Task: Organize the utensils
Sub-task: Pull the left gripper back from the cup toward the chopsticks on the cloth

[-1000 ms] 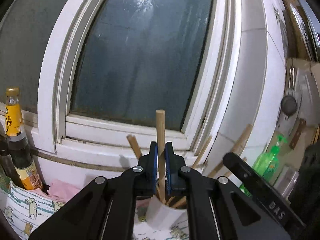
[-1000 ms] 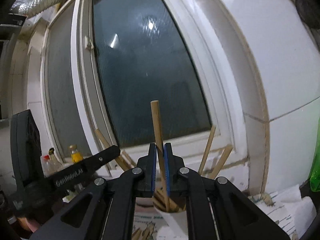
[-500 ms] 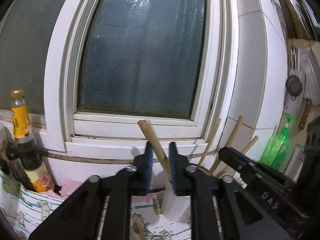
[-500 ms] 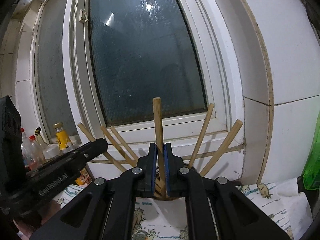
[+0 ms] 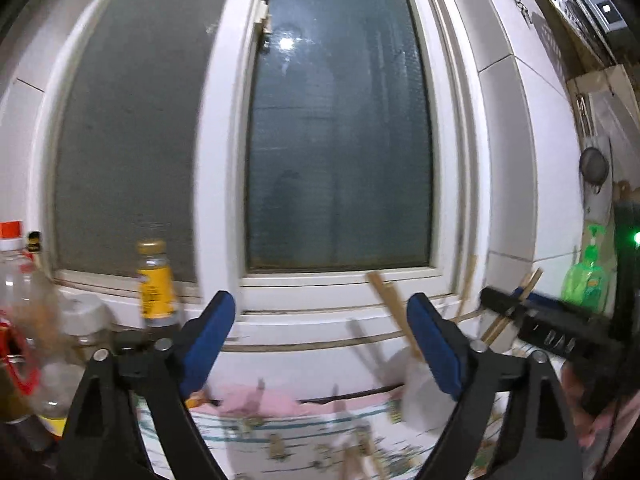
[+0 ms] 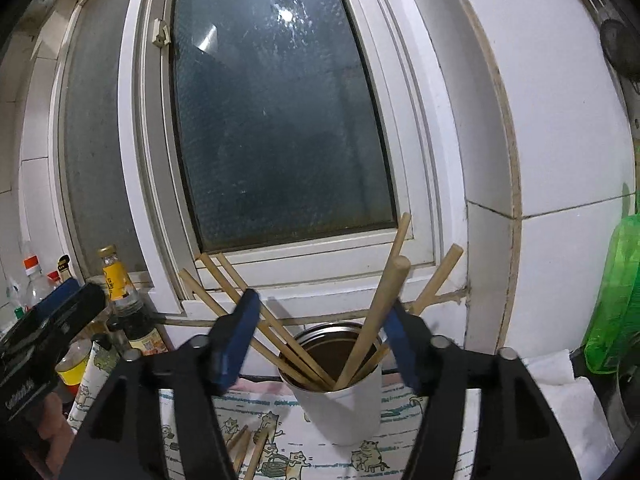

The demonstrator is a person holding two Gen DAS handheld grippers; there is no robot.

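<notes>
A white cup (image 6: pixel 340 400) stands on a cartoon-print cloth below the window and holds several wooden chopsticks (image 6: pixel 376 316) that fan out of it. My right gripper (image 6: pixel 320 328) is open and empty, its blue pads either side of the cup's mouth, just above it. My left gripper (image 5: pixel 320 340) is open and empty too; in its blurred view the cup (image 5: pixel 416 396) sits low right behind the right pad, with chopsticks (image 5: pixel 390 304) sticking up. Loose chopsticks (image 6: pixel 248 448) lie on the cloth in front of the cup.
Sauce bottles (image 6: pixel 116 280) and jars (image 5: pixel 24 280) crowd the left by the windowsill. A green soap bottle (image 5: pixel 586 276) and green bag (image 6: pixel 616 292) are at the right. A pink cloth (image 5: pixel 256 400) lies under the sill. The left gripper's body (image 6: pixel 44 320) shows at the left.
Both grippers have opened and let their chopsticks drop into the cup. The left gripper has swung left and back, so the cup now sits to its right.
</notes>
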